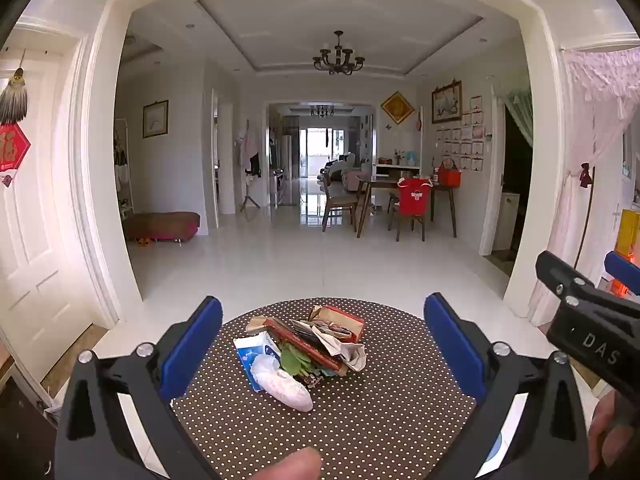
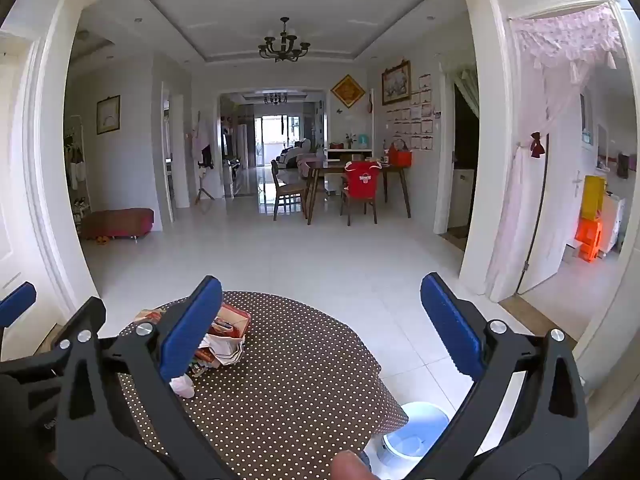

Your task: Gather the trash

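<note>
Both claws spread wide, empty: left claw (image 1: 323, 344), right claw (image 2: 320, 324). Trash pile (image 1: 304, 350) heaped mid-frame on the dotted bench (image 1: 360, 420); bin (image 2: 416, 428) at lower right. Best to pinch the white wad first, low and square.

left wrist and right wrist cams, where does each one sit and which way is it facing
Left wrist: on the left tongs, facing over the dotted table at the trash pile; open blue pads, a fingertip, the right tongs at the right edge.
Right wrist: on the right tongs, aimed right of the pile, with a white bin below the table edge; open pads, a fingertip.
Shared: table, pile, dining room.
</note>
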The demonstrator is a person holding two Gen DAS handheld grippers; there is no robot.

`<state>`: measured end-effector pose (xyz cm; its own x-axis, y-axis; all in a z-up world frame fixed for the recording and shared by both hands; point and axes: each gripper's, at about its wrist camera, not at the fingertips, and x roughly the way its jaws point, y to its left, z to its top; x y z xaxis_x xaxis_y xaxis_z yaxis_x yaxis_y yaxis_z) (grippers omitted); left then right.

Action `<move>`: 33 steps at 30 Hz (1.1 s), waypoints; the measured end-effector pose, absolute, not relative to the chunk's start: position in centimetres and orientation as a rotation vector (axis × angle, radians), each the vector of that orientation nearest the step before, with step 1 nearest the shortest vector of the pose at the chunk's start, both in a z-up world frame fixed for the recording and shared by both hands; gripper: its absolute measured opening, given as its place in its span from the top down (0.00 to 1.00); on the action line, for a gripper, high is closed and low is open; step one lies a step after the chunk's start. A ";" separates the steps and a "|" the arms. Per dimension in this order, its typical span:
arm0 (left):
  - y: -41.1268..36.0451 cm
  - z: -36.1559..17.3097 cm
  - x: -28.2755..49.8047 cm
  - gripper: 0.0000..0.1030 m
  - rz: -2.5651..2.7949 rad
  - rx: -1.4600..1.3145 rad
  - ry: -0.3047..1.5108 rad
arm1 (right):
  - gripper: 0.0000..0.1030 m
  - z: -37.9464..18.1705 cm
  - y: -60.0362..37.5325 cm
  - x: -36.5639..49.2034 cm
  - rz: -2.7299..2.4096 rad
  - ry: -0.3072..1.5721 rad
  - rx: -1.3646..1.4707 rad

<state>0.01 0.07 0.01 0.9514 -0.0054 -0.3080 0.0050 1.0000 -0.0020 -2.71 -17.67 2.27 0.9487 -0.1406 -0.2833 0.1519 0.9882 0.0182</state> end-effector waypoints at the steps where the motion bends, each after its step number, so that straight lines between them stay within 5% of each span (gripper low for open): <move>1: 0.1 0.0 0.0 0.04 -0.004 0.000 0.311 | 0.06 2.3 -17.7 -2.7 -0.148 0.286 0.047; 33: 0.2 -0.1 0.2 0.04 -0.029 -0.010 0.312 | 0.06 2.4 -17.4 -1.3 -0.134 0.291 0.035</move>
<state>0.24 0.15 -0.09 0.9514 -0.0304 -0.3065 0.0274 0.9995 -0.0142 -1.30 -17.41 2.38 0.9491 -0.1268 -0.2882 0.1368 0.9905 0.0147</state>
